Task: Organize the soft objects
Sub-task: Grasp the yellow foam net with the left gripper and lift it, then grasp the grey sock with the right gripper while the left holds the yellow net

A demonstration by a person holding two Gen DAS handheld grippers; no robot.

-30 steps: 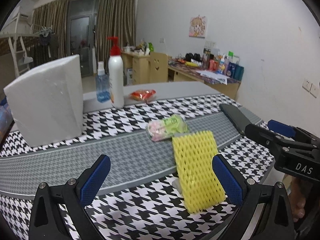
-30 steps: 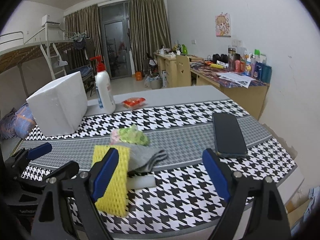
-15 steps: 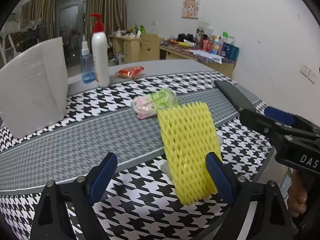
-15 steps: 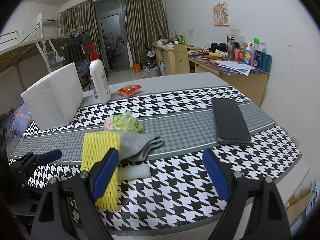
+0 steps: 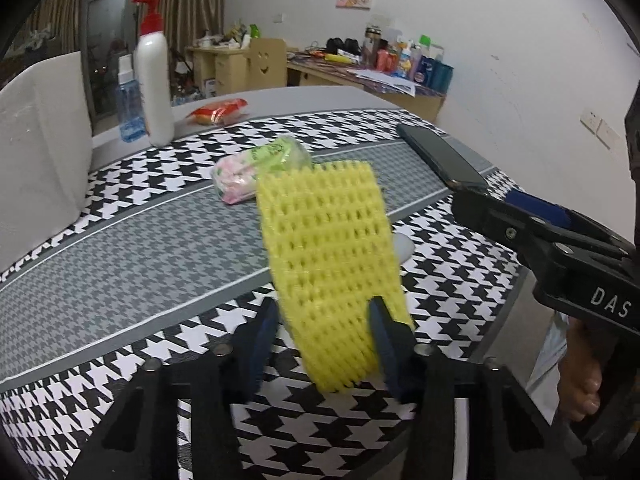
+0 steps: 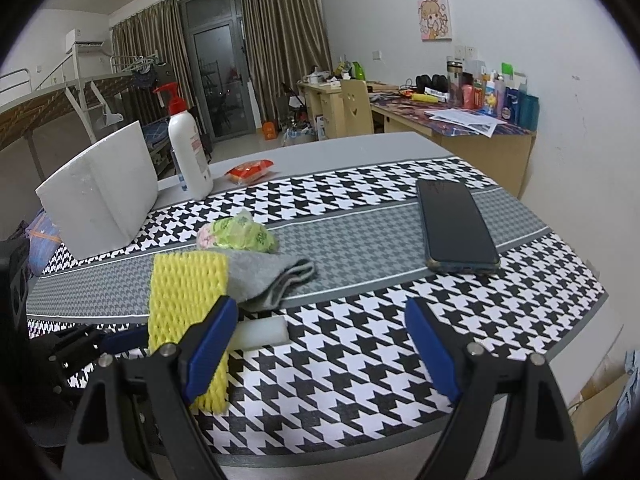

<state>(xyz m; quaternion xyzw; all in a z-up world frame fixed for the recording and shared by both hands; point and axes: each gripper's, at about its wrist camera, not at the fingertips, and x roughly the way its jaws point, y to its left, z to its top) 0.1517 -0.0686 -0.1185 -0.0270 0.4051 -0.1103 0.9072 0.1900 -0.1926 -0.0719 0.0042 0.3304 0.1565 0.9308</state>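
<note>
Left gripper (image 5: pixel 326 330) closed narrow on the near end of the yellow foam net (image 5: pixel 332 248), lifted and tilted above the checked tablecloth (image 5: pixel 120 240). Right gripper (image 6: pixel 320 344) spread wide, holding nothing, just right of the net. Grey sock (image 6: pixel 272 276) beside the net's far end, green-and-pink packet (image 6: pixel 240 236) just behind, black phone (image 6: pixel 456 224) well right.

The only legible marking is the white lettering "DAS", printed in capitals on the black body of the right gripper (image 5: pixel 516 216), as seen at the right edge of the left wrist view. Printing on the white pump bottle (image 6: pixel 190 152) label and on the green snack packet (image 6: pixel 240 235) is too small and blurred to read.
</note>
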